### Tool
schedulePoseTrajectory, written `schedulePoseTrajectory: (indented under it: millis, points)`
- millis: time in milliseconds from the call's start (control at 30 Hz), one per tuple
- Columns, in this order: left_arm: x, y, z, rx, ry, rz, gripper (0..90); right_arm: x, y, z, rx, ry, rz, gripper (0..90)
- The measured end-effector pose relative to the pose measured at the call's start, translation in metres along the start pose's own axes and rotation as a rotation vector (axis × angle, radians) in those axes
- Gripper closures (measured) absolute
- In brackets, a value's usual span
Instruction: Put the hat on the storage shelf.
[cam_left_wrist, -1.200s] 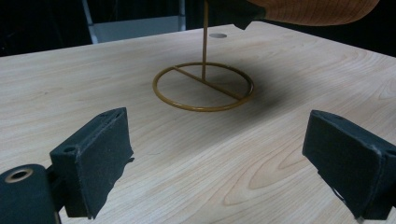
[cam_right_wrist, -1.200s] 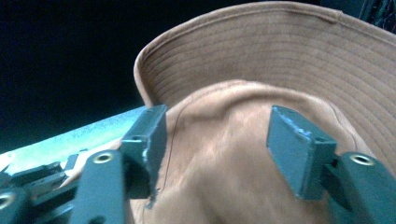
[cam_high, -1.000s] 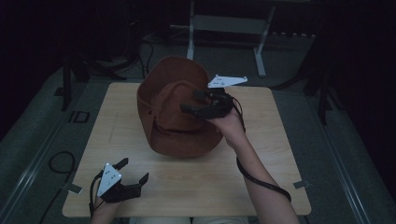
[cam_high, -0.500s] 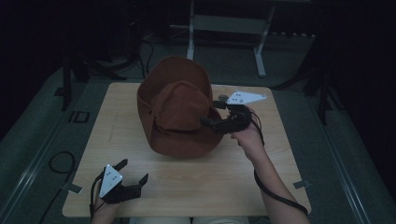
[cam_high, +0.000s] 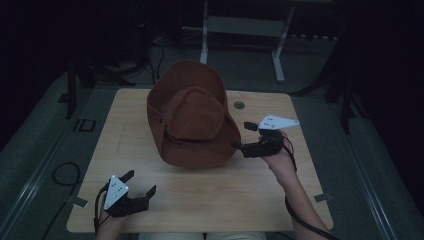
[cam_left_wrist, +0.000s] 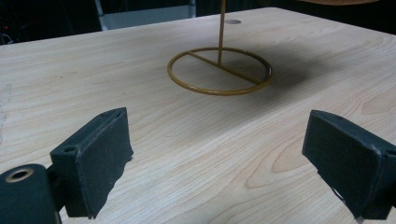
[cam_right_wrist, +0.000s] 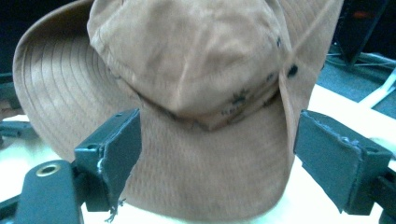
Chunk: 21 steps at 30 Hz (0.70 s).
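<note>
High view has the brown hat perched on its wire stand mid-worktop; right gripper just beside the brim, jaws spread and empty, likely letting go; left gripper idle, jaws released; next, back away cleanly.

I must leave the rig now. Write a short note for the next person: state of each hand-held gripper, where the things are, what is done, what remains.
Left hand-held gripper: open, holds nothing, at the near left of the table.
Right hand-held gripper: open, just off the hat's brim on its right, jaws have just been opening, nothing between them.
Brown hat: sits on the wire stand, mid-table.
Done: hat appears placed on the stand and released.
Left: probably only pull the right hand back; check the hat sits steady.
</note>
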<state>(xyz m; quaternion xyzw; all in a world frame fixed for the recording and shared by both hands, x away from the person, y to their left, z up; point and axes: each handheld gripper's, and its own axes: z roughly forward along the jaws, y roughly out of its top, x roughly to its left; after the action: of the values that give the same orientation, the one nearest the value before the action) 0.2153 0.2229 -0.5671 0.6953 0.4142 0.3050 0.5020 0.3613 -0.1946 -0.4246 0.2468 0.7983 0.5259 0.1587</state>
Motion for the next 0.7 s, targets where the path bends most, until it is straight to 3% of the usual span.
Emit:
schedulePoseTrajectory:
  millis: [467,700]
  points:
    - [0.002,-0.002,0.001,0.009,0.006,-0.005,8.7,-0.015,-0.063,-0.026,0.015,-0.084,0.047,15.1]
    - [0.002,-0.002,0.001,0.010,0.001,-0.006,8.7,-0.026,-0.105,-0.032,0.042,-0.111,0.111,15.0]
